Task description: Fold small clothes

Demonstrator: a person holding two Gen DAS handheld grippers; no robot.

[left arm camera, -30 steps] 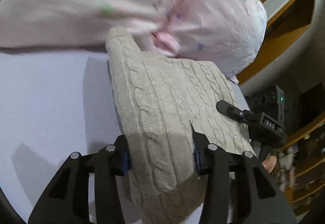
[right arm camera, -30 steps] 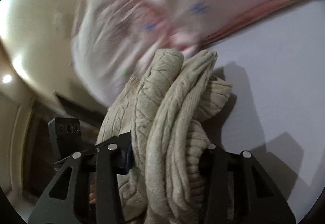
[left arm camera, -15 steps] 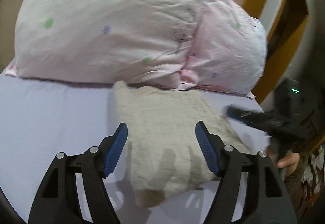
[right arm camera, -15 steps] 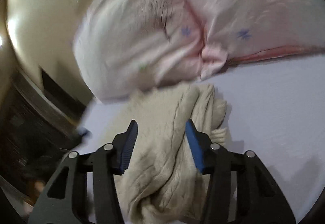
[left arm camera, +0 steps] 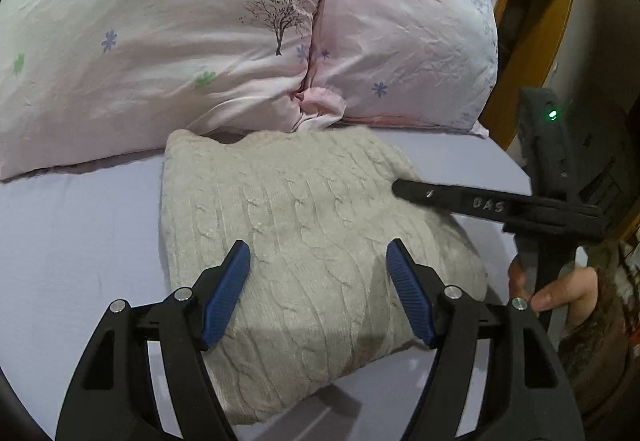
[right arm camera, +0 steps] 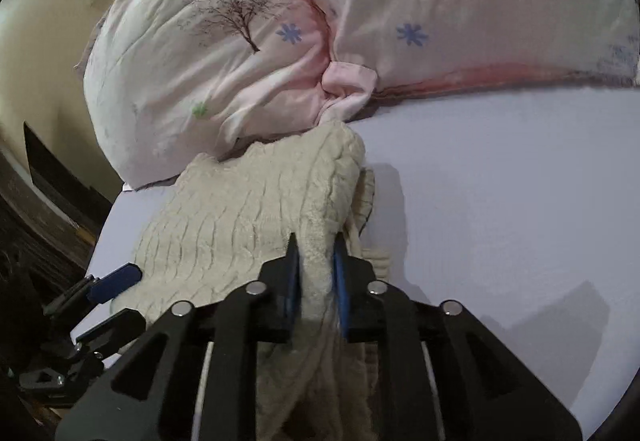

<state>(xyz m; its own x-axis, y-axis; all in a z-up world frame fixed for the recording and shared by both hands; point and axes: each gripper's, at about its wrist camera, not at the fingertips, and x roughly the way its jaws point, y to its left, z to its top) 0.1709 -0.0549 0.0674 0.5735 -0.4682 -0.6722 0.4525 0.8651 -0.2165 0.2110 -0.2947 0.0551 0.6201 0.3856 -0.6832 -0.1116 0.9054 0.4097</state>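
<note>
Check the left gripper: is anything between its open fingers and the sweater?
Nothing visible. The left gripper hangs open right over the folded sweater, with only air between. The right gripper is already shut on the sweater's edge.

A pale lavender bed sheet (left arm camera: 72, 241) spreads beneath two pink pillows (left arm camera: 168, 41) printed with bare trees and small flowers, backed by a cream wall (right arm camera: 52, 53), with orange-brown wooden framing (left arm camera: 536, 53) on one side.

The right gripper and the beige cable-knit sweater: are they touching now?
Touching. In the right wrist view the right gripper has its jaws shut on a fold of the beige cable-knit sweater, with knit squeezed between the blue pads.
</note>
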